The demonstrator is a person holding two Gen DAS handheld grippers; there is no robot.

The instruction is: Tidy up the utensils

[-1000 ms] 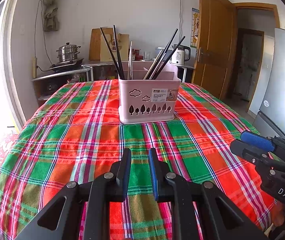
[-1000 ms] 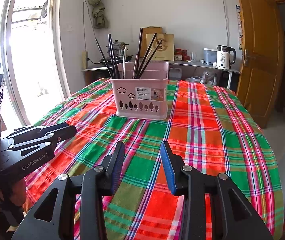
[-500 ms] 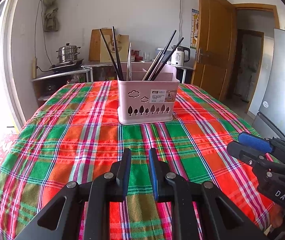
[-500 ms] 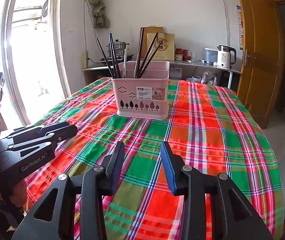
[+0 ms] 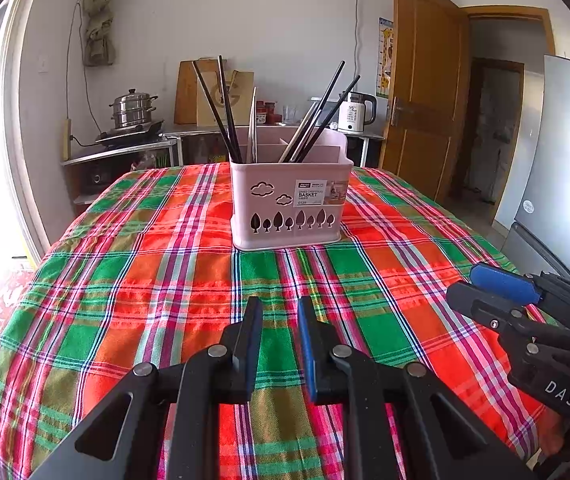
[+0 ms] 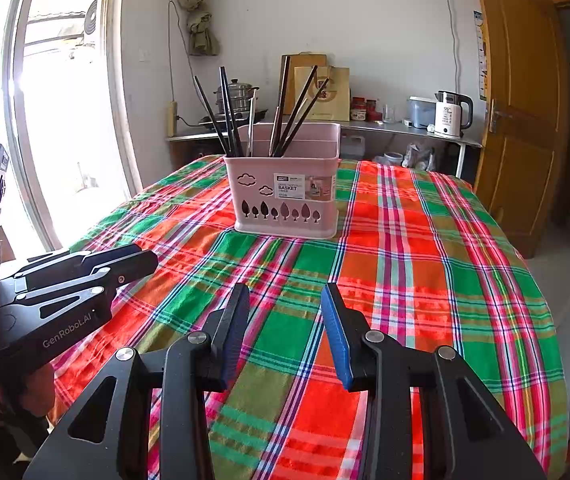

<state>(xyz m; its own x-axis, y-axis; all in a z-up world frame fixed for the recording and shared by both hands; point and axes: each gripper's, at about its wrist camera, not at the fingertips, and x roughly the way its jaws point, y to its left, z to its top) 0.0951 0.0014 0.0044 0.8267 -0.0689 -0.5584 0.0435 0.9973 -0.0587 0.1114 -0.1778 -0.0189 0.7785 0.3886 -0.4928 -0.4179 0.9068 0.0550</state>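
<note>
A pale pink plastic utensil basket [image 5: 291, 204] with tree-shaped cut-outs stood upright on the red-and-green plaid tablecloth [image 5: 141, 280], well beyond both claws. Black chopsticks [image 5: 227, 110] and a metal utensil leaned inside it. The left gripper [image 5: 279, 312] had a narrow gap between its jaws and gripped nothing. The right gripper [image 6: 285, 300] gaped wider, likewise empty.
</note>
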